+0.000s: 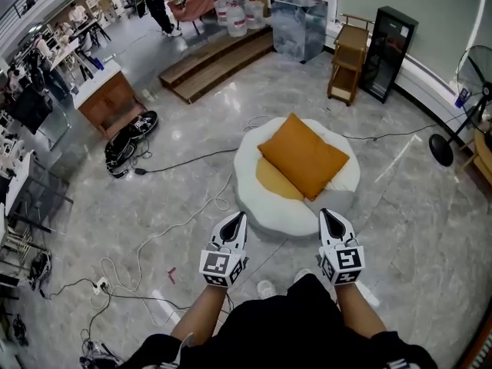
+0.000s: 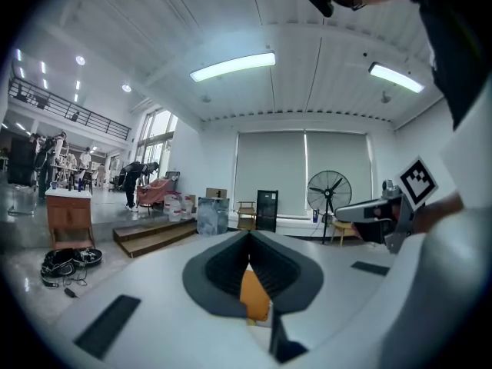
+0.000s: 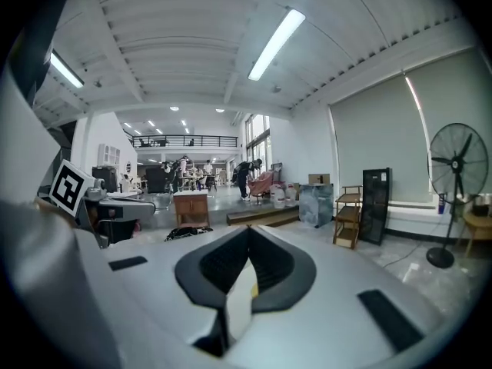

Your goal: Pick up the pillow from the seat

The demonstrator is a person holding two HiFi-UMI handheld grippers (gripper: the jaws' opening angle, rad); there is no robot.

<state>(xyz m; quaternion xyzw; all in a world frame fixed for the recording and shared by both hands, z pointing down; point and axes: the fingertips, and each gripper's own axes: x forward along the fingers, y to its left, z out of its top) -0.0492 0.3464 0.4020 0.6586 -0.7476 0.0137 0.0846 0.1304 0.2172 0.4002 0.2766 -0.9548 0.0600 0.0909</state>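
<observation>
An orange square pillow [image 1: 303, 155] lies tilted on a round white seat [image 1: 270, 211] in the middle of the grey floor. A flatter yellow cushion [image 1: 274, 181] peeks out beneath it. My left gripper [image 1: 239, 216] hovers near the seat's front left rim, jaws shut and empty. My right gripper [image 1: 326, 213] hangs over the seat's front right rim, also shut with nothing in it. In the left gripper view a sliver of the orange pillow [image 2: 254, 294] shows through the notch under the shut left gripper [image 2: 248, 234]. In the right gripper view the right gripper [image 3: 247, 231] is shut too.
Cables [image 1: 181, 162] trail over the floor left of the seat. A black bag [image 1: 129, 142] and a wooden cabinet [image 1: 109, 98] stand further left. Wooden steps [image 1: 215, 64], a wrapped box [image 1: 299, 25], a small shelf [image 1: 347, 61] and a black cabinet [image 1: 390, 52] line the back. A fan [image 1: 463, 104] stands right.
</observation>
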